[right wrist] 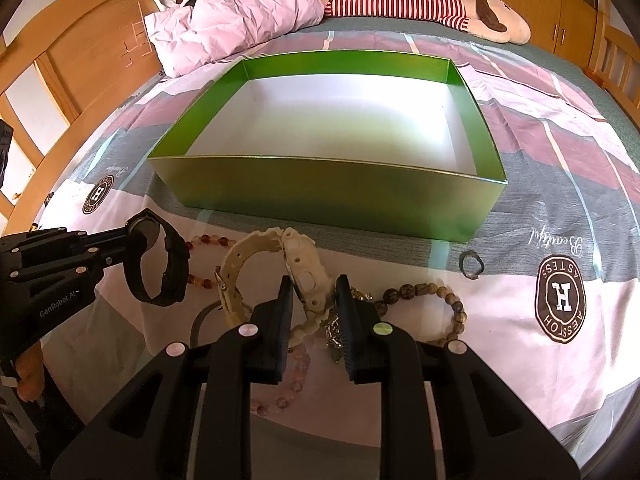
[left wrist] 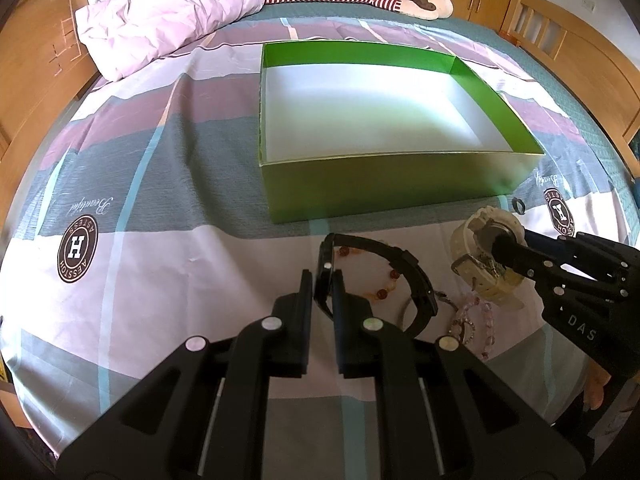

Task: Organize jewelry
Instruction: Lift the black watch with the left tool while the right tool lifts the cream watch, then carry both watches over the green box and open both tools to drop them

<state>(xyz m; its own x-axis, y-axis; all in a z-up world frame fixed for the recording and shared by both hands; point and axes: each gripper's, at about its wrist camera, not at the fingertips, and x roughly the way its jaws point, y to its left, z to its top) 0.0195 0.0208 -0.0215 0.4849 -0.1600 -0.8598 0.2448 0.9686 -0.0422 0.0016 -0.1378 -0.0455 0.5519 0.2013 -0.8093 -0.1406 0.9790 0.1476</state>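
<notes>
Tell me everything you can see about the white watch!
The cream-white watch looks like chunky plastic, with a thick ridged strap curled into a loop and a metal buckle. Its round case is turned on edge, pinched between the right tongs, which are shut on it. It sits just in front of the green box on the bedspread, above a tangle of bead bracelets and a silver chain. Whether it touches them cannot be told.

Cream watch (right wrist: pixel 296 276) clamped by right gripper (right wrist: pixel 314 296), black watch (right wrist: pixel 160 264) gripped by left gripper (right wrist: pixel 138 236), green box (right wrist: pixel 328 196) set behind, ring (right wrist: pixel 472 266) laid beside beaded bracelet (right wrist: pixel 436 300)
</notes>
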